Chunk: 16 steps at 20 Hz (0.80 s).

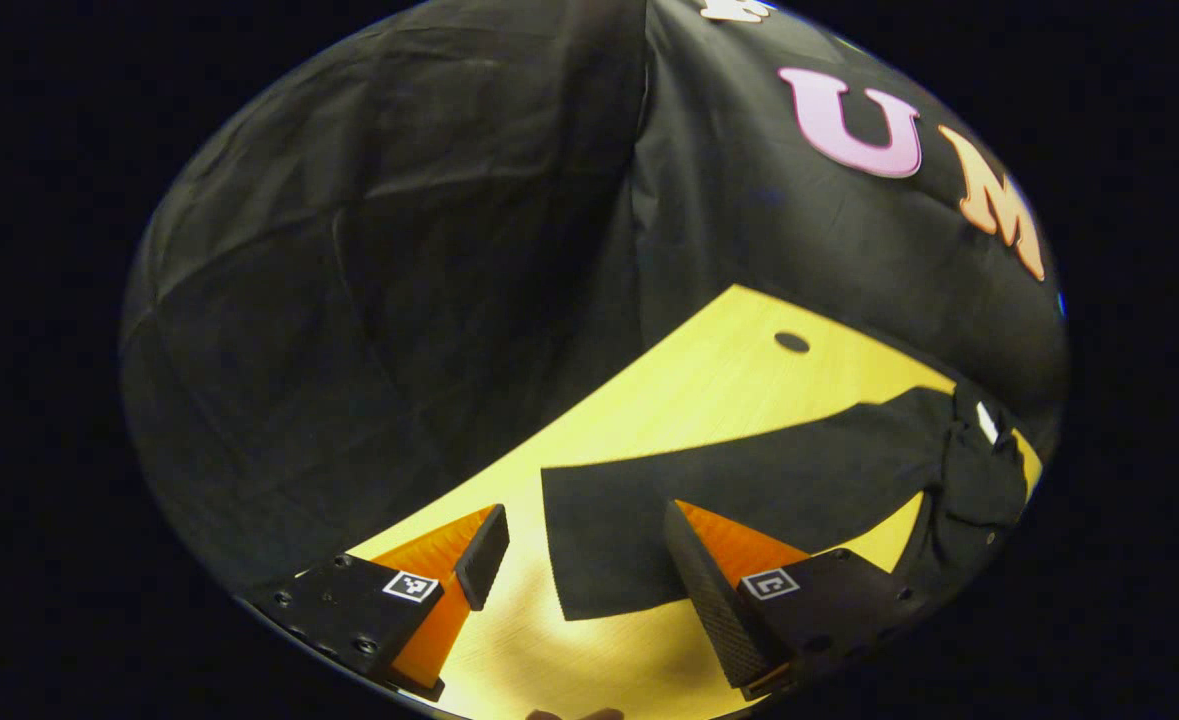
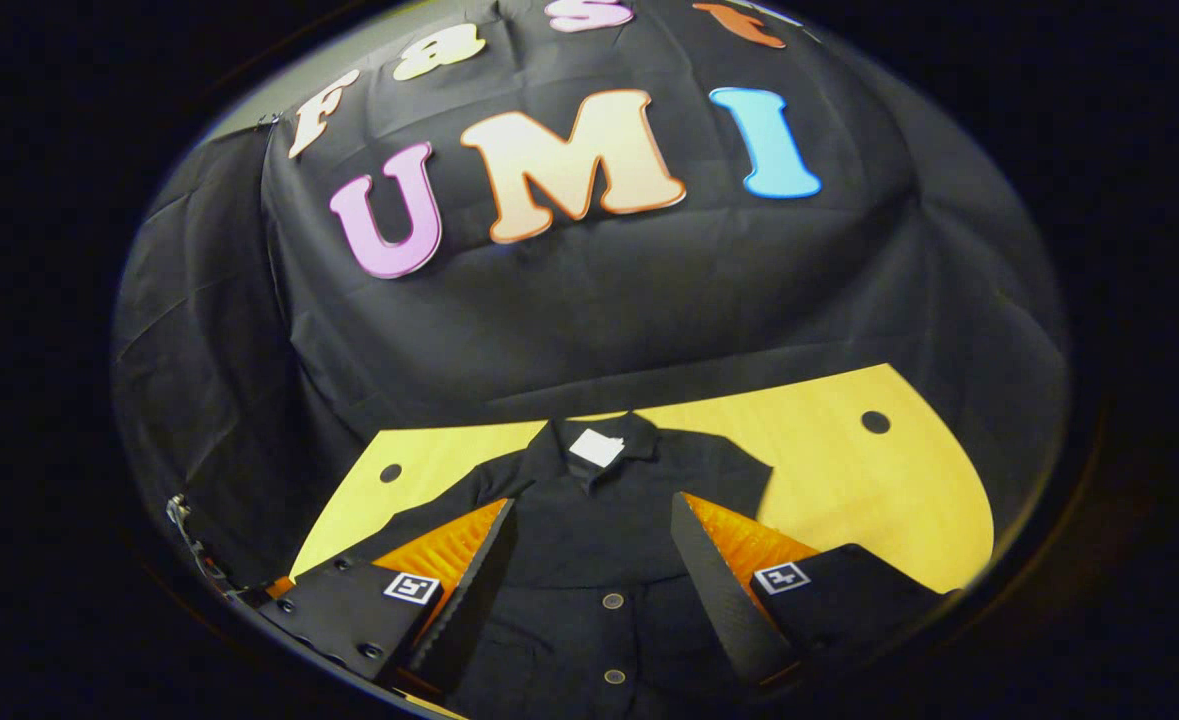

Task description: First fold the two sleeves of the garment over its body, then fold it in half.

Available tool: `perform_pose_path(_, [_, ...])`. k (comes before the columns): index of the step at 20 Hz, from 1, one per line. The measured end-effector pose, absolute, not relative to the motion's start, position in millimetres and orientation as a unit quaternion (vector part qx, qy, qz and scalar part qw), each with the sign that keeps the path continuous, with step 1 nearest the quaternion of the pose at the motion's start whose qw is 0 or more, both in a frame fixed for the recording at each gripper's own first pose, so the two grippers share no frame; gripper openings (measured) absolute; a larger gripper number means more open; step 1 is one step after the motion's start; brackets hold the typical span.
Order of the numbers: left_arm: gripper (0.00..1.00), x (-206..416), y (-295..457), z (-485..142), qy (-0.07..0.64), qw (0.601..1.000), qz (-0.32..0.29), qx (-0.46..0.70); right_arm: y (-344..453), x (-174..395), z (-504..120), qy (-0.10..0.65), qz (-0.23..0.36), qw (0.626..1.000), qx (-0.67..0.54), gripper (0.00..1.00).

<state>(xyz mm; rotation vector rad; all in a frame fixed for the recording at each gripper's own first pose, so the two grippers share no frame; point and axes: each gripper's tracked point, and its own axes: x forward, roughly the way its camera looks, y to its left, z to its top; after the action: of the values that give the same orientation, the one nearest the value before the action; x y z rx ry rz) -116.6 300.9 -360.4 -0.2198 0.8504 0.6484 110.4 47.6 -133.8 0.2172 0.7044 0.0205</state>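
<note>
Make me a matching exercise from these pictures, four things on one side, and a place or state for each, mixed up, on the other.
Things:
1. sleeve
2. white tag
3. left gripper
4. shirt buttons

Places or states:
A. inside the collar
B. open above the cuff end
C. stretched flat across the table
D. in a row down the front

Pairs: 1-C, 2-A, 3-B, 4-D

Both views are dim around a brightly lit table, whose wood glares pale near the fingers in the left gripper view. The shirt on the table is so dark that its folds barely show. Fisheye distortion bends the table's edges. Focus is soft, softest at each view's rim.
</note>
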Motion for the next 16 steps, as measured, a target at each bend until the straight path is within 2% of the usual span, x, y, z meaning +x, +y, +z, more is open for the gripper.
perform_pose_path(7, [0.94,-121.0,303.4,-402.1,0.473,0.821,0.291,-0.135,11.9,71.9,-98.4,0.312,-0.04,0.943,0.105,0.98])
perform_pose_path(9, [0.96,-112.7,308.8,-401.1,0.467,0.826,0.285,-0.133,5.3,62.8,-90.7,0.305,-0.047,0.946,0.1,0.98])
perform_pose_path(12, [0.87,-110.5,301.3,-397.1,0.483,0.828,0.254,-0.125,-0.3,52.5,-84.5,0.298,-0.055,0.948,0.097,0.98])
perform_pose_path(14, [0.68,-102.2,291.9,-397.5,0.486,0.835,0.229,-0.12,-4.3,48.0,-82.2,0.295,-0.059,0.949,0.097,0.98])
perform_pose_path(16, [0.28,-93.5,283.0,-393.9,0.481,0.843,0.209,-0.121,-10.3,42.6,-81.8,0.293,-0.062,0.949,0.1,0.98])
